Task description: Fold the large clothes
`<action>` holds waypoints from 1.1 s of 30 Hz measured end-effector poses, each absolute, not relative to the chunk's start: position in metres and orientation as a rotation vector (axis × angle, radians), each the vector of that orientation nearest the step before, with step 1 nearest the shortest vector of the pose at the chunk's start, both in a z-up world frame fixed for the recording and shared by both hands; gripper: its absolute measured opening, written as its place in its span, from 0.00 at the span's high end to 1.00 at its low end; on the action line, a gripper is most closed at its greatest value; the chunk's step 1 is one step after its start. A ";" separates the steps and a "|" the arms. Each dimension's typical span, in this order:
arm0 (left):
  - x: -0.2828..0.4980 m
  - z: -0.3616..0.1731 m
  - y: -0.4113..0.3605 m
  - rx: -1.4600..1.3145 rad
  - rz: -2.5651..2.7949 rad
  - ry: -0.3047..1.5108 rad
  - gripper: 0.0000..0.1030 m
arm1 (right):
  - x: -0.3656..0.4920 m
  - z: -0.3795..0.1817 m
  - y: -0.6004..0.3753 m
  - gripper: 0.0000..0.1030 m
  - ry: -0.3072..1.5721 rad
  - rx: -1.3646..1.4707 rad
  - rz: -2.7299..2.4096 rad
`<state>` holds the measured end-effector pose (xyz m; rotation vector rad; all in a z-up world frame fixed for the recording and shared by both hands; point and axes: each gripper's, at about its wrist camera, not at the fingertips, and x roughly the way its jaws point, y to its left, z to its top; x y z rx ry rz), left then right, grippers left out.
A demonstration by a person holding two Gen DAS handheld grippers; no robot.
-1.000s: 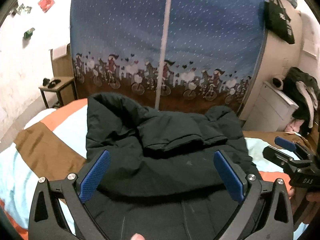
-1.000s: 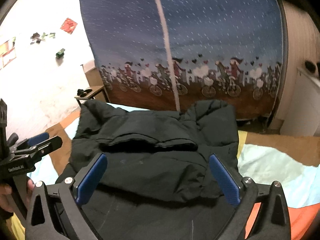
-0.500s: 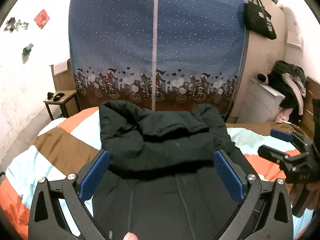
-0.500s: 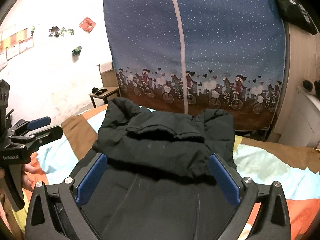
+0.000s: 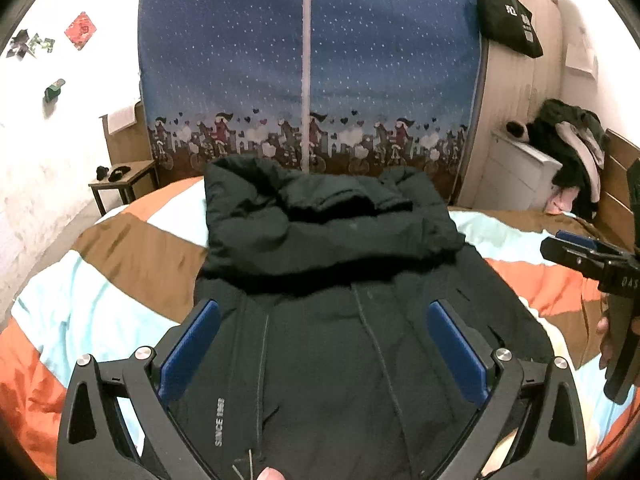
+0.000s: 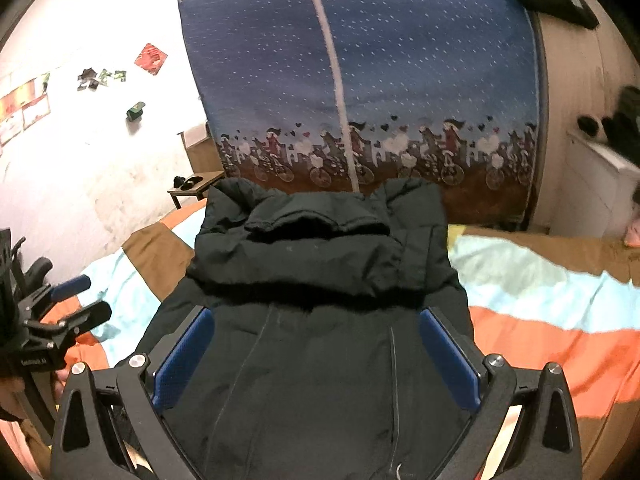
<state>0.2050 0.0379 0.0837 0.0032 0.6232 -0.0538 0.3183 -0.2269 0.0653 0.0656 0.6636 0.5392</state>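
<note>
Side table (image 5: 124, 178): stood far left, against the white wall, small dark items on top.
Bedspread (image 5: 132, 248): striped in brown, pale blue and orange; lay under everything near.
Left gripper (image 5: 320, 344): hovered over the near part of the jacket, blue fingers (image 5: 188, 354) spread wide, nothing between them but dark cloth below; no contact discernible.
Jacket (image 5: 332, 272): black, padded, lay on the bedspread at centre, running from near edge to far; far part doubled back over the body in a thick roll, zip line down the middle, small "SINCE" print near the left finger.
Wardrobe cover (image 5: 308, 72): blue, dotted, with a band of cyclists and hearts; rose behind the far end of the jacket.
Right gripper (image 6: 316, 348): also poised above the jacket's near half, blue pads (image 6: 448, 356) set wide apart, gripping nothing; seen in the left view at far right, held off to the side of the jacket.
Tote bag (image 5: 508, 20): black, hung high at far right.
Clothes pile (image 5: 572, 148): heaped on a white cabinet at far right.
</note>
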 end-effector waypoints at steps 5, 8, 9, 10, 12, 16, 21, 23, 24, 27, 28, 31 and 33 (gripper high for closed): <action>0.199 0.069 0.046 -0.001 -0.047 0.663 0.01 | 0.311 0.051 -0.224 0.00 0.680 0.035 0.535; 0.195 0.062 0.050 0.002 -0.038 0.684 0.01 | 0.306 0.046 -0.222 0.00 0.685 0.027 0.549; 0.194 0.060 0.052 -0.002 -0.038 0.691 0.01 | 0.303 0.044 -0.221 0.00 0.689 0.025 0.555; 0.193 0.058 0.053 -0.006 -0.041 0.699 0.01 | 0.301 0.042 -0.220 0.00 0.693 0.024 0.558; 0.191 0.053 0.056 -0.009 -0.042 0.716 0.01 | 0.296 0.038 -0.217 0.00 0.701 0.012 0.566; 0.185 0.039 0.057 0.004 -0.047 0.757 0.01 | 0.288 0.030 -0.213 0.00 0.722 -0.002 0.579; 0.177 0.016 0.058 0.020 -0.058 0.823 0.01 | 0.283 0.015 -0.212 0.00 0.766 -0.008 0.585; 0.174 0.008 0.059 0.031 -0.066 0.844 0.01 | 0.283 0.008 -0.212 0.00 0.789 -0.010 0.587; 0.173 0.005 0.060 0.037 -0.074 0.857 0.01 | 0.282 0.006 -0.212 0.00 0.795 -0.012 0.588; 0.168 -0.005 0.062 0.071 -0.095 0.878 0.01 | 0.279 -0.003 -0.211 0.00 0.823 -0.035 0.595; 0.165 -0.007 0.063 0.080 -0.103 0.883 0.01 | 0.279 -0.006 -0.211 0.00 0.828 -0.040 0.597; 0.159 -0.015 0.066 0.105 -0.128 0.887 0.01 | 0.276 -0.015 -0.211 0.00 0.854 -0.069 0.603; 0.155 -0.020 0.069 0.117 -0.147 0.899 0.01 | 0.273 -0.023 -0.211 0.00 0.876 -0.091 0.606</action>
